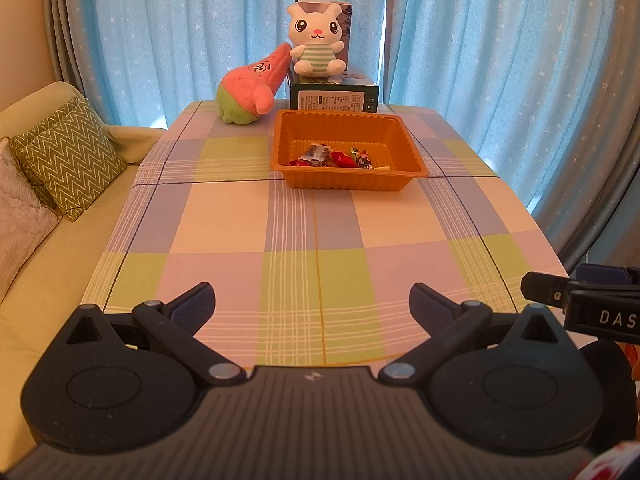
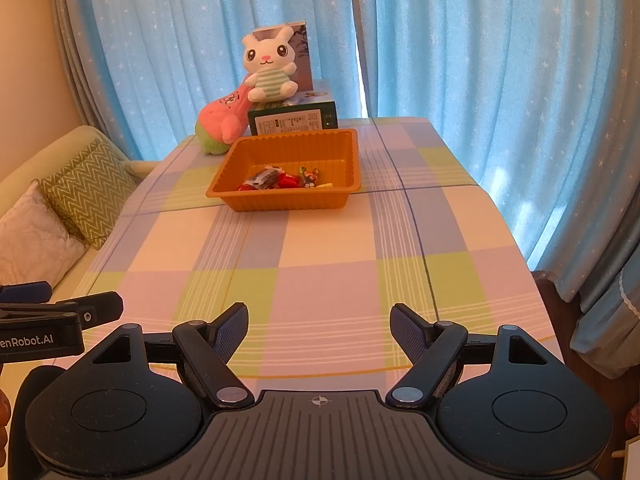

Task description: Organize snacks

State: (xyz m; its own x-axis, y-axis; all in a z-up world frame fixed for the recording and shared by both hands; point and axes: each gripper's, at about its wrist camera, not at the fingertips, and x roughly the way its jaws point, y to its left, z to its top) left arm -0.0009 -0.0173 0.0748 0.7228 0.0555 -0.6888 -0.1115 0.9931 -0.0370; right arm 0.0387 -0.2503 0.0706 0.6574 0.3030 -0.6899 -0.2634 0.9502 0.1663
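An orange plastic tray (image 1: pixel 404 136) stands at the far middle of the checked tablecloth; it also shows in the right wrist view (image 2: pixel 348 160). Several wrapped snacks (image 1: pixel 332 158) lie in its front part, also seen in the right wrist view (image 2: pixel 280 179). My left gripper (image 1: pixel 312 304) is open and empty above the near edge of the table. My right gripper (image 2: pixel 319 322) is open and empty, also above the near edge, to the right of the left one. Both are far from the tray.
Behind the tray stand a dark box (image 1: pixel 334 98), a white rabbit plush (image 1: pixel 316 40) on it and a pink-and-green plush (image 1: pixel 248 92) leaning beside it. A sofa with cushions (image 1: pixel 68 156) runs along the left. Blue curtains (image 1: pixel 500 40) hang behind.
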